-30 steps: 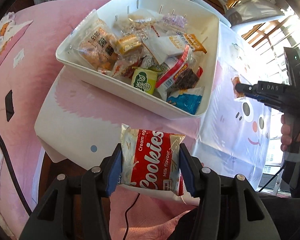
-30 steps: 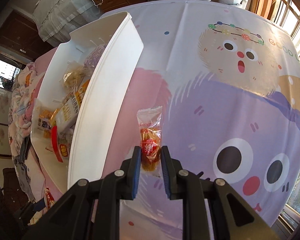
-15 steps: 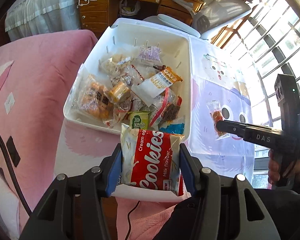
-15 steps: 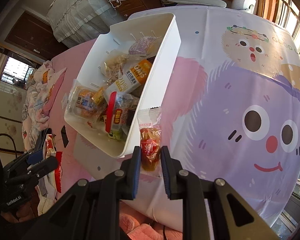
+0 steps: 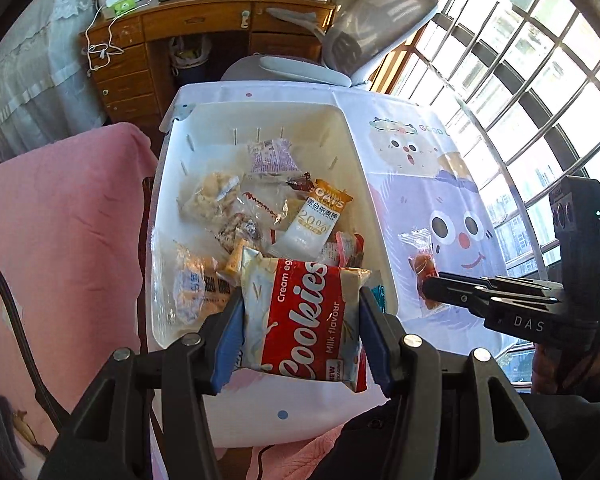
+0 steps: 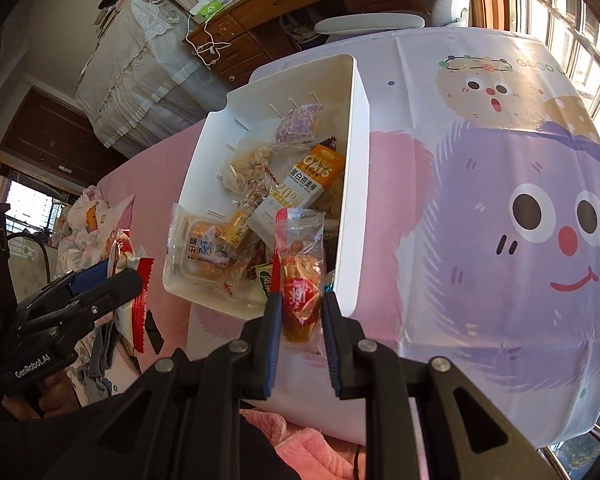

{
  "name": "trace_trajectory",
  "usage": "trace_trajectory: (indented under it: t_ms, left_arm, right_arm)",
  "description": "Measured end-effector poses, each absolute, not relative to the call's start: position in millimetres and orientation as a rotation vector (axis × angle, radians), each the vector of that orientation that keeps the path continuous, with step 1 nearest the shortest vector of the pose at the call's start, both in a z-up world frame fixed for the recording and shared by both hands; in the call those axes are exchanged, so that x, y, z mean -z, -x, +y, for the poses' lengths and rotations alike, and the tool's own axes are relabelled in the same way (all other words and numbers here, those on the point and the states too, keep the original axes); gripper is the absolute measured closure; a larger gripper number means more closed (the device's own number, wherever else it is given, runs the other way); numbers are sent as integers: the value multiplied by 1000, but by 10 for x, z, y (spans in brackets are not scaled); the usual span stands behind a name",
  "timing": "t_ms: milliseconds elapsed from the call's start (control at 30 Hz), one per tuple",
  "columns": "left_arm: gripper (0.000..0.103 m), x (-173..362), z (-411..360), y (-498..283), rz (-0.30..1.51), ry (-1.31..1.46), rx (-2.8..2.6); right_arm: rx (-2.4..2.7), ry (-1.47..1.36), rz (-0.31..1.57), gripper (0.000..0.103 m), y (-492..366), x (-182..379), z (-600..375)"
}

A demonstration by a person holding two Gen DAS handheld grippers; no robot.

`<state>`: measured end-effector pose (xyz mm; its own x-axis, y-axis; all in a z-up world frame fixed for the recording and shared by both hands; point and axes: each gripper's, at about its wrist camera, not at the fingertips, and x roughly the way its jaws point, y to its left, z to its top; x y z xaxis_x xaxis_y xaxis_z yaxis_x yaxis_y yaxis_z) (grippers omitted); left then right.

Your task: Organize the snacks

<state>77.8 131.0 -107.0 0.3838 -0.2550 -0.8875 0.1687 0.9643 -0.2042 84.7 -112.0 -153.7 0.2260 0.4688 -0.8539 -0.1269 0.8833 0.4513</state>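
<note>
A white bin (image 5: 372, 216) (image 6: 358, 168) full of wrapped snacks stands on a cartoon-print tablecloth (image 5: 428, 184) (image 6: 500, 152). My left gripper (image 5: 302, 322) is shut on a red and white cookies packet (image 5: 304, 320), held above the bin's near end. To its right, my right gripper (image 5: 426, 292) (image 6: 298, 310) is shut on a small clear packet with an orange and red snack (image 5: 420, 260) (image 6: 300, 276), held over the bin's right rim. In the right wrist view the left gripper (image 6: 128, 276) shows at the left with the cookies packet edge-on.
An oats bar (image 5: 320, 216) (image 6: 300, 188), a purple packet (image 5: 272, 156) and several other snacks lie in the bin. A pink blanket (image 5: 60, 240) lies left of the table. A wooden desk (image 5: 196, 28) and a grey chair (image 5: 364, 24) stand beyond.
Both grippers have risen and swung over the bin, each keeping its packet. The right gripper's snack went from above the tablecloth to above the bin's right rim. The left gripper rolled.
</note>
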Motion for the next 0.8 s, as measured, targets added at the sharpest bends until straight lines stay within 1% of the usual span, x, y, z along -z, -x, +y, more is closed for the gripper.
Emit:
trace_trajectory:
  t_ms: [200,267,367,400,433,467,533,667,767,800]
  left_arm:
    - [49,1086,1411,-939,1111,38,357]
    - [40,1107,1432,-962,1106,28,362]
    - [35,1136,1440,-985,1110,21,388]
    - [33,1138,1441,-993,1110,19,394]
    - [29,1138,1440,-996,1110,17,397]
    - [27,1135,1439,-997,1109,16,398]
    - [26,1128,1438,-994,1106,16,395]
    - [23,1094,1427,-956,1095,14,355]
    - [23,1070,1383,-942,1090,43,326]
    - [23,1057,1358,-930,1083,50,312]
  right_arm:
    - [-376,-365,1225,83,-743,1546,-898]
    - [-347,-384,1215,81,-715,1578,-851]
    - [-313,-414,1238,79,-680,1658,-844]
    - [-300,-425,1241,78,-664,1667,-856]
    - [-288,-434,1238,75,-650,1668,-873]
    - [-278,-440,1233,73,-640,1664,-895]
    - [-262,-451,1221,67,-631,1652,-934]
    - [-254,-450,1229,61,-624,1653,-982]
    - [-260,-422,1243,53,-608,1646,-1028]
    - [-259,-411,1244,48,-594,1636,-1055]
